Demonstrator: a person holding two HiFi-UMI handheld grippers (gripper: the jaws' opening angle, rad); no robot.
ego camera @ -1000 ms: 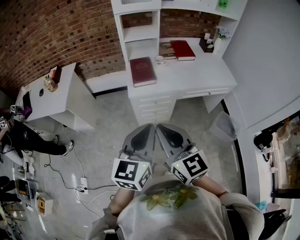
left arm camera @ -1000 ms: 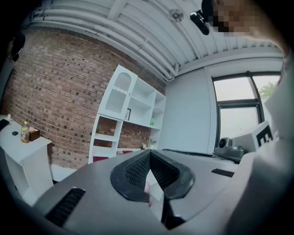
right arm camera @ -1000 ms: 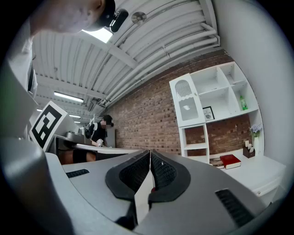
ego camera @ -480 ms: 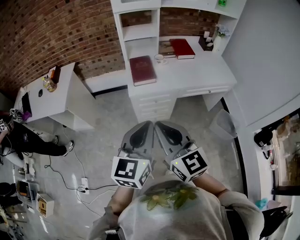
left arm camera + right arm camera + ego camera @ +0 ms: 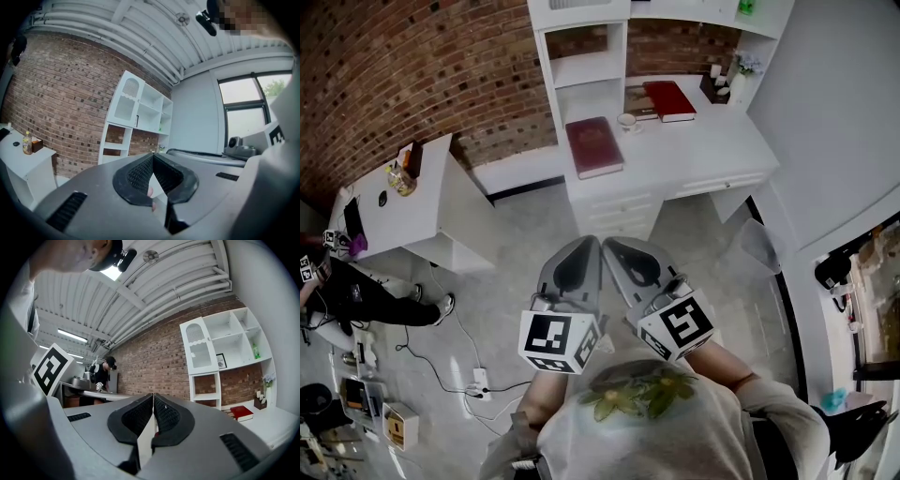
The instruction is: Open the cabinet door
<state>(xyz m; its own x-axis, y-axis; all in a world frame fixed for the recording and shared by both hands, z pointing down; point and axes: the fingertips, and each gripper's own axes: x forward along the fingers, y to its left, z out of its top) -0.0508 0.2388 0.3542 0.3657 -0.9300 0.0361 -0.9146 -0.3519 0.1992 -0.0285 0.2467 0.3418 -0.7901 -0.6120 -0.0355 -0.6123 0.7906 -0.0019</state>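
Observation:
The white shelf cabinet (image 5: 581, 47) stands on the back of a white desk against the brick wall. Its arched glazed door (image 5: 198, 345) is at the top left and looks closed; in the left gripper view the door (image 5: 125, 98) shows the same. In the head view both grippers are held side by side in front of my chest, over the floor and well short of the desk. My left gripper (image 5: 584, 246) is shut with nothing in it. My right gripper (image 5: 611, 246) is shut and empty too. Both point level toward the cabinet.
The white desk (image 5: 703, 141) bears a red book (image 5: 594, 146), a second red book (image 5: 669, 99) and a cup (image 5: 627, 120), with drawers below. A white side table (image 5: 403, 202) stands left. A clear bin (image 5: 759, 248) sits right. Cables and a power strip (image 5: 480, 380) lie on the floor near a person (image 5: 356, 291).
Both grippers have moved a little forward toward the desk, still side by side and still shut. The head view has shifted slightly with them.

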